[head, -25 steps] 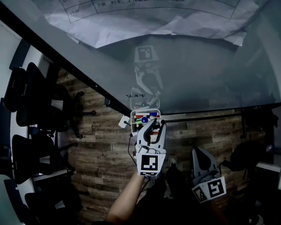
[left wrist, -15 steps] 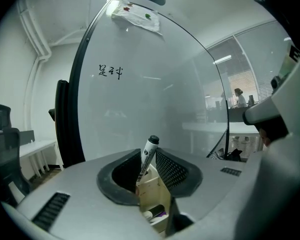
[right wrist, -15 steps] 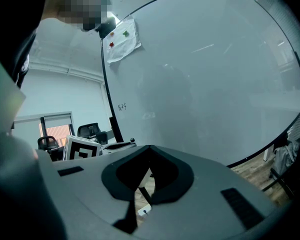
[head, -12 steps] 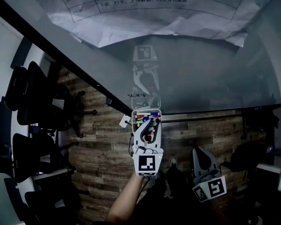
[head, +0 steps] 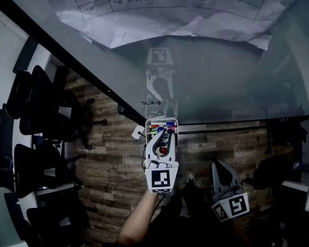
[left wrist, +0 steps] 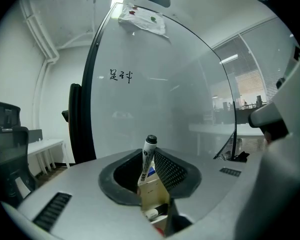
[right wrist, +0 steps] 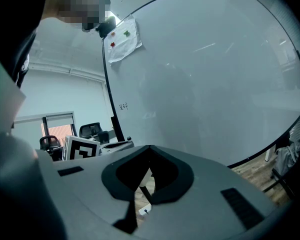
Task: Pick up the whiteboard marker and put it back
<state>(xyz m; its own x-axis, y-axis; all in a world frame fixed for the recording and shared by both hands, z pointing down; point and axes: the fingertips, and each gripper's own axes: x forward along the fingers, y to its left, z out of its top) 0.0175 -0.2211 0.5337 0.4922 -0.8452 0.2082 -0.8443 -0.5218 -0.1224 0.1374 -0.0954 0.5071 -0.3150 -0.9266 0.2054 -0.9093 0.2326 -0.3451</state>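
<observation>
A white marker box with several coloured markers hangs on the whiteboard's lower edge. My left gripper reaches into this box. In the left gripper view a whiteboard marker with a black cap stands upright between the jaws of my left gripper, above the box. The jaws are closing around it, the marker lying near the right pad, with no firm squeeze to be seen. My right gripper hangs lower right, away from the board, shut and empty.
Crumpled printed sheets are stuck on the board above. Black office chairs stand at the left on the wooden floor. A dark board frame bar runs right of the box.
The left gripper's jaws have narrowed around the marker in the box, and the hand shifted slightly. The right gripper has stayed where it was.
</observation>
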